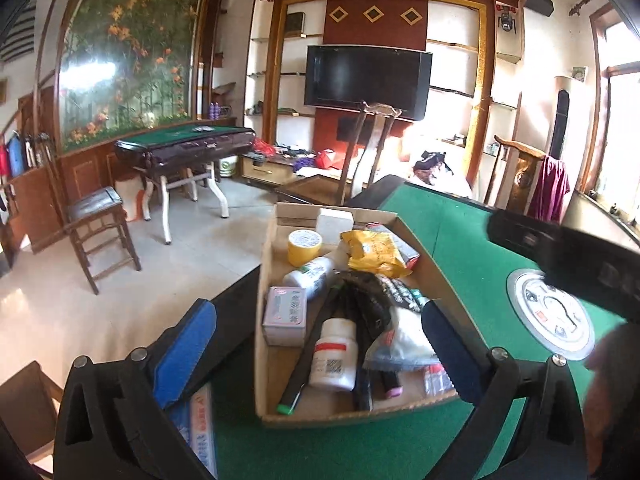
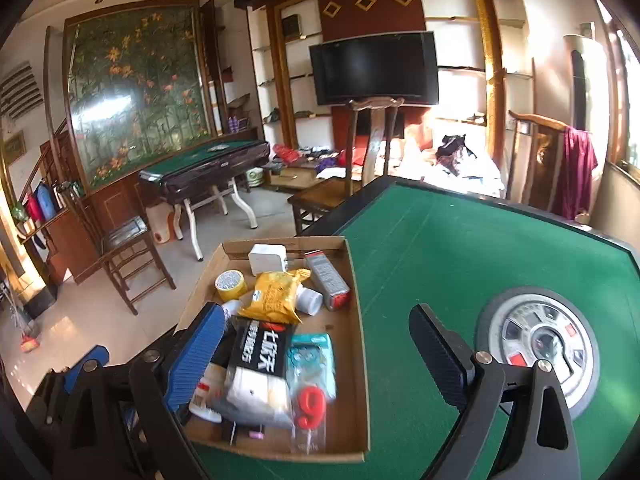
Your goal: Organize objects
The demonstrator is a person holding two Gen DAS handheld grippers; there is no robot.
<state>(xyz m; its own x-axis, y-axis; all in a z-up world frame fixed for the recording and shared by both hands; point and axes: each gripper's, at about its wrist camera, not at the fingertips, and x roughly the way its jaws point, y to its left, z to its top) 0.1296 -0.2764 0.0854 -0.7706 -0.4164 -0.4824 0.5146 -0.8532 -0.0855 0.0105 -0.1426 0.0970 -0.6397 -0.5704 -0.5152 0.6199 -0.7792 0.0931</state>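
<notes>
Left gripper: jaws wide, nothing clamped; fingers straddle the near end of the cardboard tray w/o touching it. Right gripper: jaws wide, empty; blue-padded finger hangs over the tray's near-left part, black finger over bare felt just right of the tray.

Tray contents, near to far. Near end: white pill bottle w/ red label band, black marker w/ green cap, clear bag w/ white contents, red "9" candle in clear pack. Left wall: small pink-white box. Mid: black packet w/ white lettering, teal pack, yellow pouch, white tube. Far end: yellow tape roll, white charger block, grey-red carton.

Tray sits at the left edge of the green felt table; round dial plate in the felt, well right of the tray.
</notes>
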